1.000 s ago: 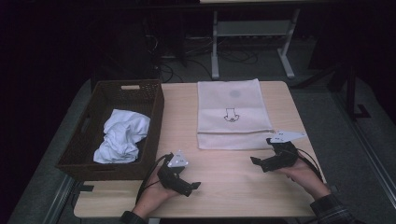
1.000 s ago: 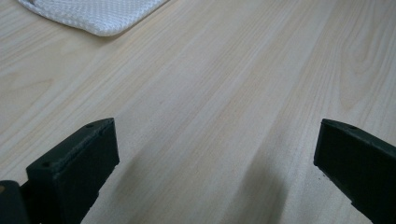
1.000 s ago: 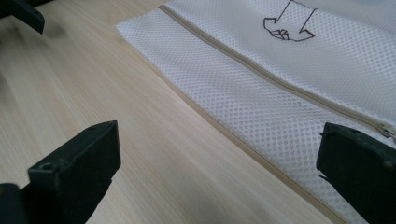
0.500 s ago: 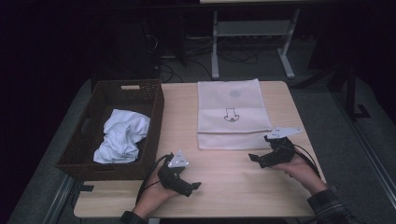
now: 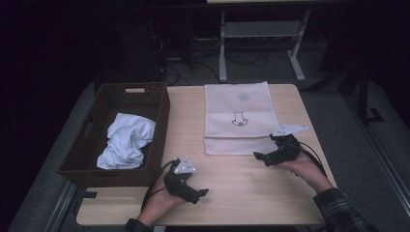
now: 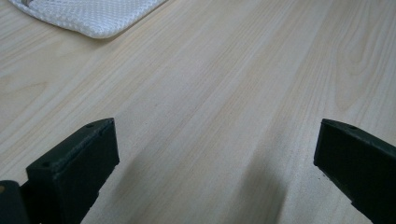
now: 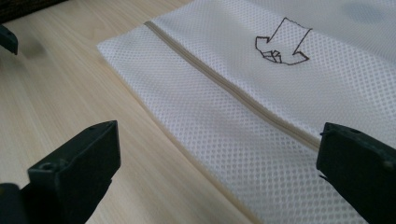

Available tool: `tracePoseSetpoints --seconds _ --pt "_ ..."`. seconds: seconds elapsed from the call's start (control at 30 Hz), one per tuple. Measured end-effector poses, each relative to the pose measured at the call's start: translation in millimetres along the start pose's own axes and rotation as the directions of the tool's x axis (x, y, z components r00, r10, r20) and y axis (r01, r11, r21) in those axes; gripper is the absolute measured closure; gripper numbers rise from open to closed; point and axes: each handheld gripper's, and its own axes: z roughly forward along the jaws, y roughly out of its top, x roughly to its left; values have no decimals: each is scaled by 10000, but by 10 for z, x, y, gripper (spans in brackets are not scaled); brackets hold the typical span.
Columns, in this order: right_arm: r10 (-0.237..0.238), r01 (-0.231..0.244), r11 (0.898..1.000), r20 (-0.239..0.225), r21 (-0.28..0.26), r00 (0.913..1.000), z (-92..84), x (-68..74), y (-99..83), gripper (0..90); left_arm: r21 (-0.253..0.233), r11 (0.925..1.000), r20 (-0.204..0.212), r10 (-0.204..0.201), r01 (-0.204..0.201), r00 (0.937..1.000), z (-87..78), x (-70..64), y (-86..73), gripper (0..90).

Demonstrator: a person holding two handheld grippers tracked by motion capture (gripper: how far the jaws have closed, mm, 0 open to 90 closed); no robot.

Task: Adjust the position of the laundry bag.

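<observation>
The mesh bag (image 5: 240, 118), lying flat at upper centre of the counter (image 5: 241, 193), is being approached at its near edge by the spread right gripper (image 5: 269, 157), best kept low, while the left gripper (image 5: 196, 193), also spread, is being rested lower left.

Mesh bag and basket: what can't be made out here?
- Mesh bag: whether the zipper is open or closed; the high view is too small, and the right gripper view cuts off both ends.
- White cloth in the basket: what garment it is, since it lies crumpled.
- Basket floor: hidden under the cloth and in shadow, high view.
- Grey mark on the bag: blurred.
</observation>
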Motion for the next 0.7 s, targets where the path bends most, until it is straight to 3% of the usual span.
tracePoseSetpoints --seconds 0.47,0.53,0.7 --pt "-27 27 10000 -51 -41 10000 168 -39 204 30 -61 10000 -46 12 -12 10000 3 -4 6 0" --pt "5 -6 9996 24 284 10000 211 -71 231 20 -85 10000 -28 28 -28 10000 3 -10 8 0" --pt "82 -90 9991 191 414 9998 242 -113 267 20 -103 9999 -14 10 -10 10000 2 -7 8 0"
